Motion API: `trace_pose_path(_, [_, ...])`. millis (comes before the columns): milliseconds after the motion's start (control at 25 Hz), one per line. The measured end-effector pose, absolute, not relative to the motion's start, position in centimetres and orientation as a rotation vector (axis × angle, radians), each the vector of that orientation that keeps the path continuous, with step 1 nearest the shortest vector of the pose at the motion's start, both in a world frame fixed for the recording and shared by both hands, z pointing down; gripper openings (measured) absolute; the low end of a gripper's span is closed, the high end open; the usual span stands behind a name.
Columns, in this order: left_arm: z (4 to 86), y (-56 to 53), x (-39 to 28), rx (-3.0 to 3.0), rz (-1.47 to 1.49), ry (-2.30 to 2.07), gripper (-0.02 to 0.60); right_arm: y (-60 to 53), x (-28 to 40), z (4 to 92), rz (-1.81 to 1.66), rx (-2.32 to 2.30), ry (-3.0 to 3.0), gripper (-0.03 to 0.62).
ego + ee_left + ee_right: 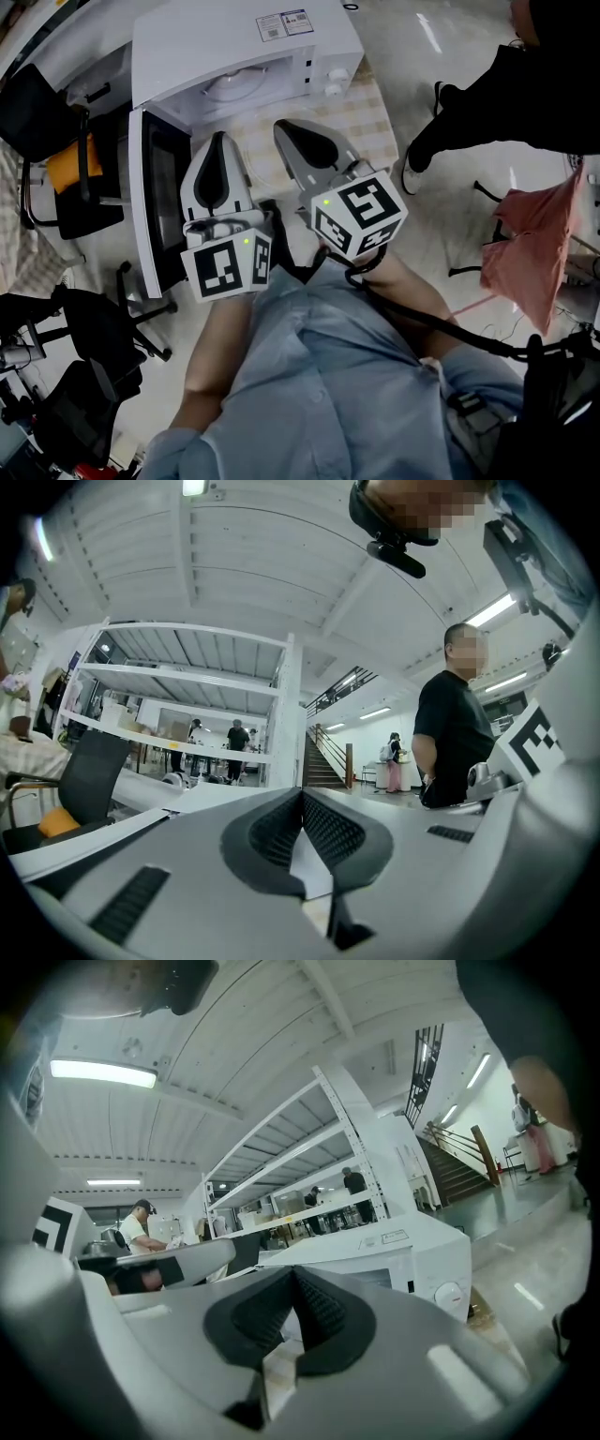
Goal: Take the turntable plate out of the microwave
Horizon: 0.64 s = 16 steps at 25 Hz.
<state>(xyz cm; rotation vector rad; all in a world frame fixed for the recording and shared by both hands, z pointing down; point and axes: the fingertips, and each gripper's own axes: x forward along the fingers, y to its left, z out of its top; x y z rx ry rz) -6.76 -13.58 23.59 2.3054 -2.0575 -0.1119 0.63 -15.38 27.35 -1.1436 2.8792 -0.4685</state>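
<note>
The white microwave (239,42) stands on a checked tabletop, and its door (157,202) is swung open to the left. Inside the cavity lies the pale turntable plate (234,86). My left gripper (220,141) and right gripper (284,127) are held side by side in front of the opening, outside it, and touch nothing. Both are shut and hold nothing. The left gripper view has the left gripper (302,795) with its pads together, pointing level across the room. In the right gripper view the right gripper (292,1274) is closed in front of the microwave (394,1251).
A person in black (525,84) stands at the upper right. Black office chairs (80,178) crowd the left side, beside the open door. A pink cloth (530,244) hangs on a rack at the right. Shelving and more people show far off in both gripper views.
</note>
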Motion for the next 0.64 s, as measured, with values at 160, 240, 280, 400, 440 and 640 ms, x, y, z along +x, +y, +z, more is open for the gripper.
trace_pose_path(160, [23.8, -14.3, -6.9, 2.305, -0.101, -2.045, 0.008, -15.9, 0.5, 27.7, -0.491, -1.151, 2.877, 0.0])
trace_pose_path(240, [23.7, -14.6, -7.0, 2.308, -0.103, -2.041, 0.008, -16.1, 0.5, 27.7, -0.494, -1.158, 2.874, 0.0])
trace_pose_path(280, [23.6, -14.7, -7.0, 2.311, -0.104, -2.037, 0.008, -16.2, 0.5, 27.6, -0.493, -1.162, 2.871, 0.0])
trace_pose_path(400, [23.6, -15.1, -7.0, 2.313, -0.101, -2.027, 0.008, -16.6, 0.4, 27.5, -0.497, -1.172, 2.862, 0.0])
trace_pose_path(440, [23.6, -15.2, -7.0, 2.312, -0.099, -2.024, 0.008, -16.7, 0.4, 27.4, -0.499, -1.174, 2.86, 0.0])
trace_pose_path(640, [23.5, -15.8, -7.2, 2.314, -0.102, -2.013, 0.008, -17.1, 0.3, 27.3, -0.493, -1.191, 2.854, 0.0])
